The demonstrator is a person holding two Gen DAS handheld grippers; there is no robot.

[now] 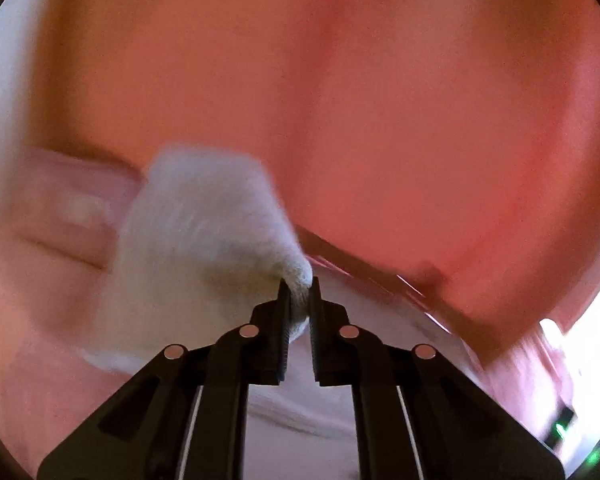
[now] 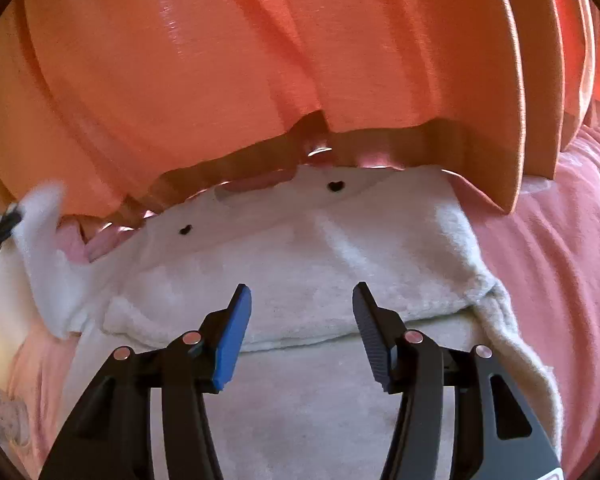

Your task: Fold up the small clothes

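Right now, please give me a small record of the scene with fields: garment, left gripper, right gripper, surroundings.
garment: white fleece garment, partly folded, with two small dark heart shapes near its far edge
left gripper: left gripper shut on a corner of the white fleece; view blurred
right gripper: right gripper open above the garment, nothing between its fingers
surroundings: orange curtain behind; pink sheet underneath
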